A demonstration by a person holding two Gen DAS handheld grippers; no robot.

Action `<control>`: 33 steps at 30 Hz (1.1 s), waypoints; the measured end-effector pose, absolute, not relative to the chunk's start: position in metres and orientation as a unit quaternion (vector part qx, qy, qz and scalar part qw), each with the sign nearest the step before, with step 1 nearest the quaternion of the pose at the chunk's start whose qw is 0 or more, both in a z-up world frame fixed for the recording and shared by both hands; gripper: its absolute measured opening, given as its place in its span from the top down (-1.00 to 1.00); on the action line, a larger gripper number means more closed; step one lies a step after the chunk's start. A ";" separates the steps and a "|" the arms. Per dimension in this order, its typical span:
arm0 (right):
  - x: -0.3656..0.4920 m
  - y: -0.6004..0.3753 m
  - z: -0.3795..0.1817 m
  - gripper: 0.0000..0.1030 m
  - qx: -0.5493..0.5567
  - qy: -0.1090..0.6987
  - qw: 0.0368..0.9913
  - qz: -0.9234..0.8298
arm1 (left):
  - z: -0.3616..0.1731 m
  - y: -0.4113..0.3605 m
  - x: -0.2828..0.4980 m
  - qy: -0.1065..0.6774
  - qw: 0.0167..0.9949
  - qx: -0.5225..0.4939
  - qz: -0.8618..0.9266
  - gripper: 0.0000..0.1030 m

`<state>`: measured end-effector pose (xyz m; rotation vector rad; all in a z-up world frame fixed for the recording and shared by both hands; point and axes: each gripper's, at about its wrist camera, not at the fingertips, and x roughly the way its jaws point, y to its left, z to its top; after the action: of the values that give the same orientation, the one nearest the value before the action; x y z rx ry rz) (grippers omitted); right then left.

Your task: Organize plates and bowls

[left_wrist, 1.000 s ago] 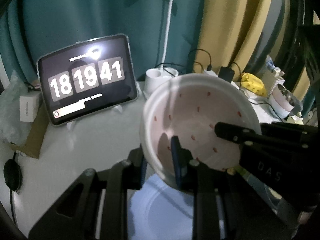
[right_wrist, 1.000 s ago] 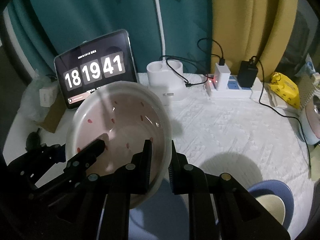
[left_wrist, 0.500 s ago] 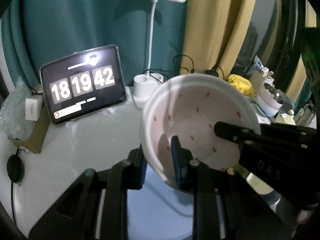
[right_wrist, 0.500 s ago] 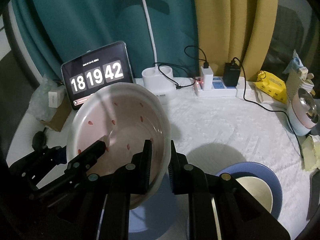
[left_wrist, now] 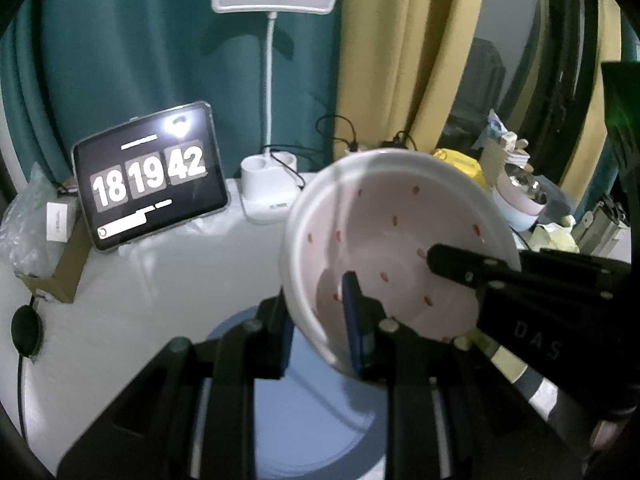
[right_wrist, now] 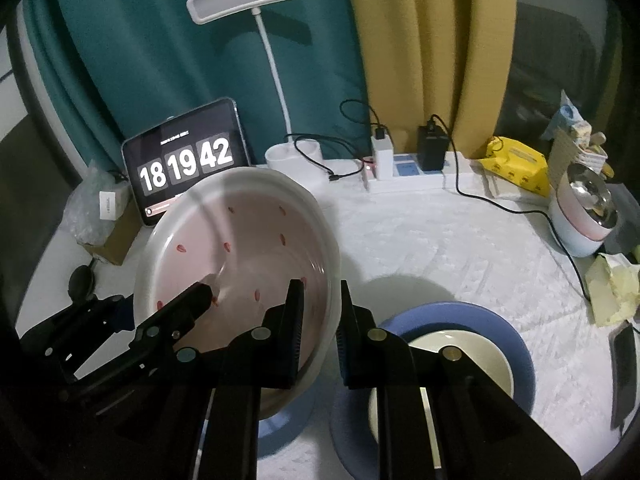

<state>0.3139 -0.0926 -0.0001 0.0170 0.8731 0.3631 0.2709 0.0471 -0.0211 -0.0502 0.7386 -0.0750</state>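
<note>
The stiff, likely fragile and slippery speckled bowl (right_wrist: 240,264) is gripped at opposite rims by the jaws of both grippers.

Two grippers, the left gripper (left_wrist: 320,320) and right gripper (right_wrist: 320,320), are sharing one speckled pink bowl (right_wrist: 240,256), while two blue plates are lying below them, one blue plate (left_wrist: 304,420) beneath the bowl and another, the second blue plate (right_wrist: 516,344), right of the right gripper carrying one cream bowl (right_wrist: 480,356).
</note>
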 end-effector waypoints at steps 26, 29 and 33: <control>0.290 -0.183 -0.015 0.69 0.048 0.427 0.891 0.149 | -0.029 -0.042 0.257 0.375 0.924 0.011 -0.075 0.56; 0.287 -0.192 -0.019 0.69 0.050 0.430 0.889 0.145 | -0.033 -0.051 0.255 0.379 0.922 0.015 -0.080 0.56; 0.284 -0.202 -0.028 0.69 0.050 0.438 0.887 0.140 | -0.041 -0.062 0.252 0.385 0.919 0.021 -0.085 0.56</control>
<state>0.2836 -0.2024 -0.0285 0.1034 0.9109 0.2919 0.2518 -0.0621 -0.0413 0.0430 0.7922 -0.1755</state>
